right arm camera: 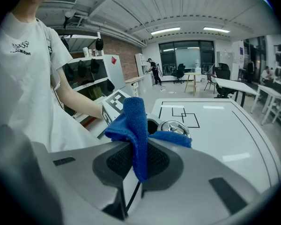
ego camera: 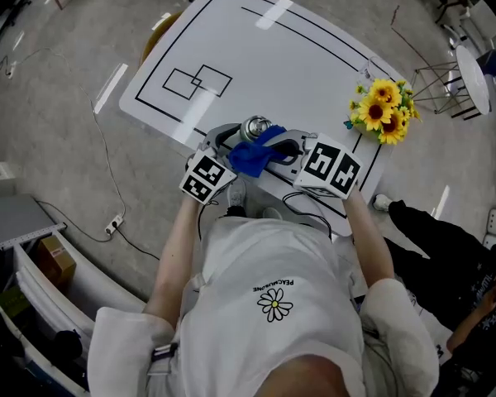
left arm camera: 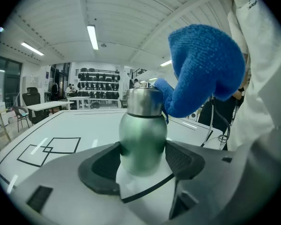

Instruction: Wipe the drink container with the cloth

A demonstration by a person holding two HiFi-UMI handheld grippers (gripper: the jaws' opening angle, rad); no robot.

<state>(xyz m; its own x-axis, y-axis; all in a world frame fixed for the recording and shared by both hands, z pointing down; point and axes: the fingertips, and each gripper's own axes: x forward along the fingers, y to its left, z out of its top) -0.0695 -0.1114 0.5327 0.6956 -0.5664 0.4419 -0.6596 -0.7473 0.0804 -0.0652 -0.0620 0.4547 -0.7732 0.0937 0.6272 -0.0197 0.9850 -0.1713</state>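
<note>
Saw the green body of the drink container [left arm camera: 143, 142] only in left gripper view, clamped between wide jaws of the left gripper [left arm camera: 143, 159]. Pinched the cloth [right arm camera: 135, 121] in closed jaws of the right gripper [right arm camera: 136, 159], against its cap.

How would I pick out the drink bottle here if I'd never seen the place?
Find the white table marked with black lines, then its near edge by the person. There the left claw grips the bottle, and the right claw holds a blue cloth at its top. It alone is rounded greenish metal with a shiny silver cap.
</note>
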